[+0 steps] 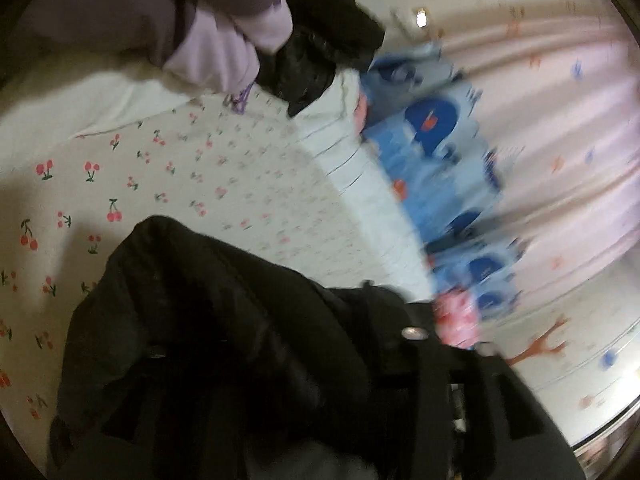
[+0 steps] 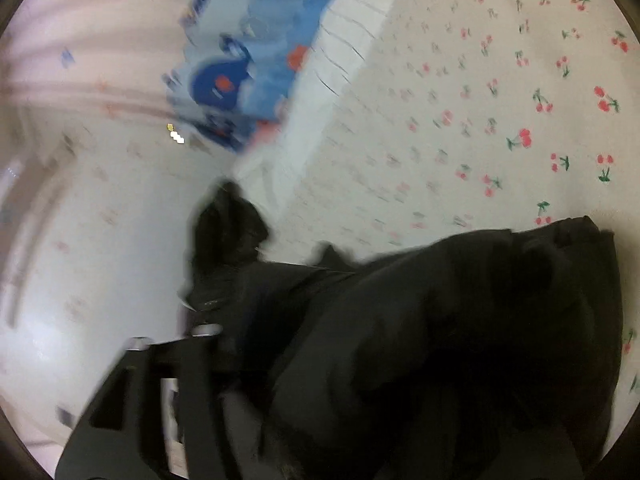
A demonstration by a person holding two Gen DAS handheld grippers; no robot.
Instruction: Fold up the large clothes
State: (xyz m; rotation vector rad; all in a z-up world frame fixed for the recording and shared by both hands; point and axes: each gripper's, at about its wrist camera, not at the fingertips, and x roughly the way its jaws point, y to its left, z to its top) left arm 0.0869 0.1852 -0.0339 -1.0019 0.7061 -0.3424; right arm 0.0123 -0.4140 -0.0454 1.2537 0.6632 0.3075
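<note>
Both grippers, left gripper [image 1: 404, 320] & right gripper [image 2: 224, 320], look pinched on the black jacket [image 1: 208, 340], bunched and lifted over the cherry-print sheet [image 1: 120, 184]; w/ 2 small bites, slick fabric could slip out and collapse mid-fold.

The garment [image 1: 192, 340] is solid black, filling the lower left of the left wrist view. The bed sheet [image 1: 132, 184] is white with red cherries on green stems. At right, a blue-and-white patterned cloth [image 1: 436, 152] lies against a pale pink curtain [image 1: 560, 120].
</note>
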